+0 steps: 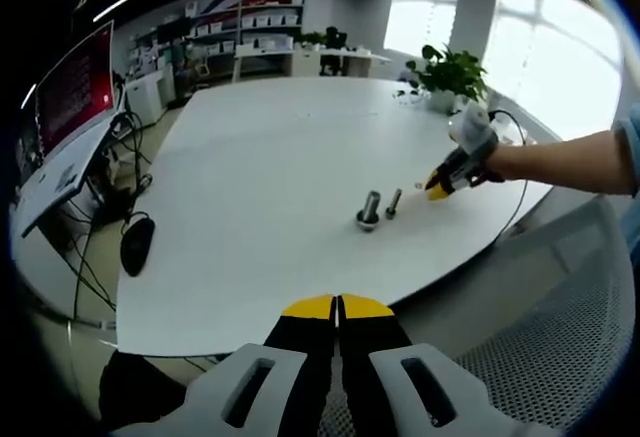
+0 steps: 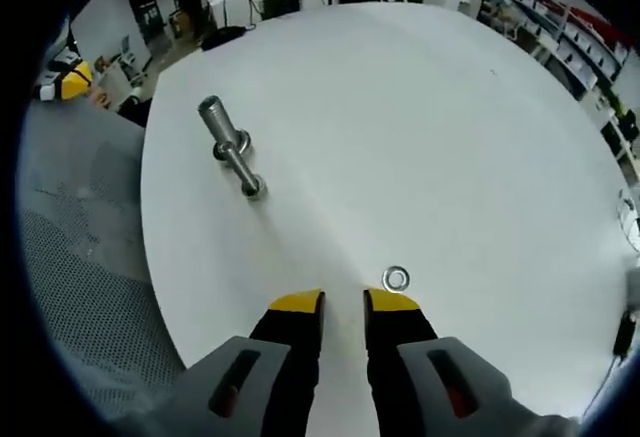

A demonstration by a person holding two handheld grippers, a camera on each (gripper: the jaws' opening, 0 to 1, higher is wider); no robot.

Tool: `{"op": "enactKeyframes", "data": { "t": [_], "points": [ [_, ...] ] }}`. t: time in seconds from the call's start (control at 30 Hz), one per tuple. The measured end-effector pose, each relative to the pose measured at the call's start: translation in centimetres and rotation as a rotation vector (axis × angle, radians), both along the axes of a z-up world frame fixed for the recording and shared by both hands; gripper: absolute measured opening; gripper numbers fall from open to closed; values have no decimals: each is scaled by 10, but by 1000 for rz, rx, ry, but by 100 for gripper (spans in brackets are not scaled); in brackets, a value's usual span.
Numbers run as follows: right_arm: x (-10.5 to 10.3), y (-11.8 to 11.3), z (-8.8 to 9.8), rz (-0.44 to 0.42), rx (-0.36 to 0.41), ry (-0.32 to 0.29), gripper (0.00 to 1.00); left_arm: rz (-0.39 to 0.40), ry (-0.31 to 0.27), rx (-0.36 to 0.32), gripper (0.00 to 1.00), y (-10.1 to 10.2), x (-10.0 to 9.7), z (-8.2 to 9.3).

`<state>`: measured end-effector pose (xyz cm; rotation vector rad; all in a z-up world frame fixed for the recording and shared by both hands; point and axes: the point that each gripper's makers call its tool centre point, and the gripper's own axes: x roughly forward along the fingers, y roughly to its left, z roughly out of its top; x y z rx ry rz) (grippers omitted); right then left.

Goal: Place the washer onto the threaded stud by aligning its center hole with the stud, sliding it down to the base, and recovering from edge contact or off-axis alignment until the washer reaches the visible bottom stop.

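A wide white table (image 2: 420, 107) carries everything. In the right gripper view, the right claw (image 2: 343, 305) hangs over it with jaws slightly parted and empty. Two upright threaded studs (image 2: 213, 117) stand well off at its eleven o'clock. The washer (image 2: 397, 278) lies flat just beside the claw's one o'clock tip. The left claw (image 1: 337, 306) is closed, empty, by the table edge.
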<state>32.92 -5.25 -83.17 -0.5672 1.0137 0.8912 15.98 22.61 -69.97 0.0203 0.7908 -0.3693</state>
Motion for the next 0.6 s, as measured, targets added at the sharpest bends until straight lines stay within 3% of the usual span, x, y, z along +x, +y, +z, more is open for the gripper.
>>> {"op": "enactKeyframes", "data": {
  "t": [0.6],
  "points": [
    [12,-30,-2,-49,-34,8,21,4,11,11,0,1,-2,-2]
  ]
}}
